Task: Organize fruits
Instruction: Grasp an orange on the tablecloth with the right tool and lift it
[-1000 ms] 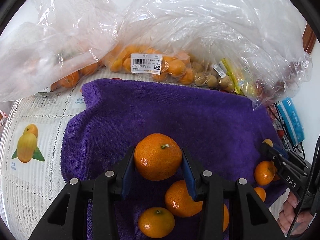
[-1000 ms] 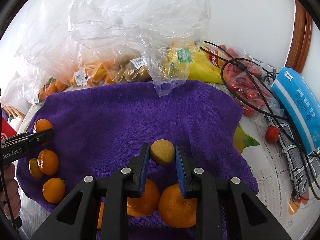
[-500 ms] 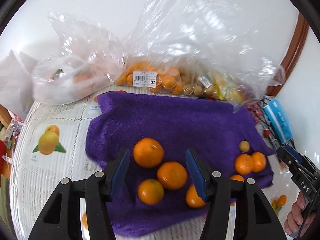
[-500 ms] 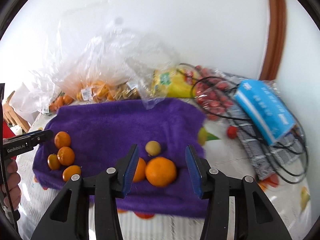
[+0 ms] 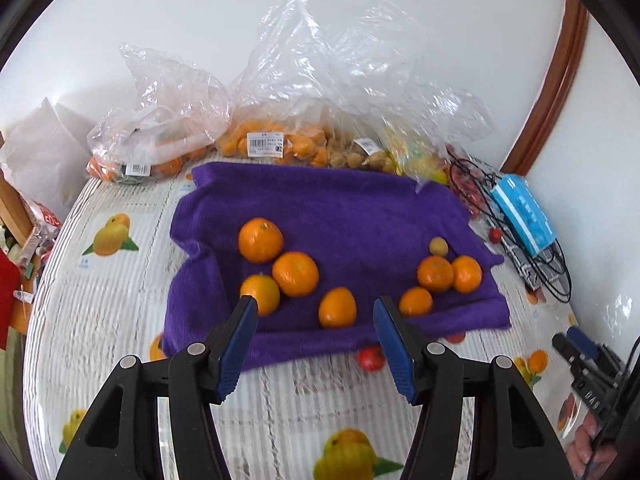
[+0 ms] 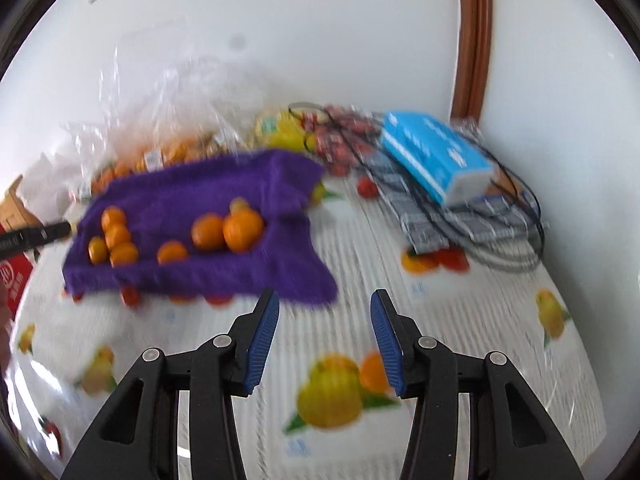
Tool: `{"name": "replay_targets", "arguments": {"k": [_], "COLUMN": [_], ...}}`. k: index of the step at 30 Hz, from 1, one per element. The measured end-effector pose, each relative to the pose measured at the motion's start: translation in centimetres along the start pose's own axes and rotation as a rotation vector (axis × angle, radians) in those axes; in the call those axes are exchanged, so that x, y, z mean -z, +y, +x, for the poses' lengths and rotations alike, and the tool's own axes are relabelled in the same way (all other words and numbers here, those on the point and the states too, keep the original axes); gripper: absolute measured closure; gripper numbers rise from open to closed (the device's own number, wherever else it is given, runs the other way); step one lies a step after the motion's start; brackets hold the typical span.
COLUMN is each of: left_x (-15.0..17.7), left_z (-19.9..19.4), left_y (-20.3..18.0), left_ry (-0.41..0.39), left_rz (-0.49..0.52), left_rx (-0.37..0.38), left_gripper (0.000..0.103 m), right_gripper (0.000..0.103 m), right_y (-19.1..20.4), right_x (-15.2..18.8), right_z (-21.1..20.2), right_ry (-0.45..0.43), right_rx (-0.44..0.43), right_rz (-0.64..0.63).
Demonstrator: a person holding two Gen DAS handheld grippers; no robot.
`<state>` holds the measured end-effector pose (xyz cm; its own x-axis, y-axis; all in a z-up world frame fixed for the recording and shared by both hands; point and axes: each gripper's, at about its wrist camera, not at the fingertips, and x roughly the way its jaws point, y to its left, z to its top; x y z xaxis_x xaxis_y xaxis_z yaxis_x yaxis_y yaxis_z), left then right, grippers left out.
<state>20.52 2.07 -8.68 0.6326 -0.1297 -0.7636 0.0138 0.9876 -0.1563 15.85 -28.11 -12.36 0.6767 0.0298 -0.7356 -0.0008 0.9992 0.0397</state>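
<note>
A purple towel (image 5: 340, 204) lies on the fruit-print tablecloth and carries several oranges. One cluster sits at its left (image 5: 260, 240), another at its right (image 5: 435, 274), with a small yellowish fruit (image 5: 438, 247) just behind the right cluster. My left gripper (image 5: 315, 302) hovers open above the towel's near edge, nothing between its blue pads. My right gripper (image 6: 325, 296) is open and empty over bare tablecloth, to the right of the towel (image 6: 192, 196) and its oranges (image 6: 243, 228). The right wrist view is blurred.
Clear plastic bags of fruit (image 5: 280, 144) line the wall behind the towel. A blue pack (image 5: 524, 212) and black cables (image 5: 480, 184) lie at the right. A small red tomato (image 5: 370, 358) rests in front of the towel. A hand (image 5: 588, 452) holds the other gripper.
The left gripper let go of an orange and the right gripper let go of the small yellowish fruit. Both opened and drew back and up from the towel, the right one swinging rightward.
</note>
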Motion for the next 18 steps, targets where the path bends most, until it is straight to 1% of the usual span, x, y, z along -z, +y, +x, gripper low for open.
{"name": "replay_targets", "arguments": {"k": [2, 5, 8, 15, 17, 18], "left_x": [0.5, 1.2, 1.7, 2.6, 2.9, 3.1], "left_z": [-0.1, -0.3, 0.0, 1.1, 1.4, 1.5], "left_y": [-0.2, -0.4, -0.8, -1.3, -1.4, -1.4], "left_ry": [0.005, 0.018, 0.028, 0.058, 0.060, 0.058], "left_rz": [-0.008, -0.019, -0.017, -0.022, -0.026, -0.029], "left_rx": [0.000, -0.001, -0.023, -0.048, -0.051, -0.049], "left_gripper": [0.045, 0.045, 0.045, 0.045, 0.045, 0.045], "right_gripper": [0.055, 0.055, 0.055, 0.056, 0.067, 0.069], "right_y": [-0.6, -1.5, -2.7, -4.2, -4.4, -4.5], "right_x": [1.4, 2.8, 3.6, 4.4, 4.7, 4.9], "right_z": [0.3, 0.6, 1.0, 3.5, 4.4, 4.6], "right_ry": [0.026, 0.034, 0.041, 0.082, 0.094, 0.082], "right_rx": [-0.013, 0.011, 0.020, -0.022, -0.025, -0.022], "right_rz": [-0.007, -0.009, 0.005, 0.049, 0.065, 0.070]}}
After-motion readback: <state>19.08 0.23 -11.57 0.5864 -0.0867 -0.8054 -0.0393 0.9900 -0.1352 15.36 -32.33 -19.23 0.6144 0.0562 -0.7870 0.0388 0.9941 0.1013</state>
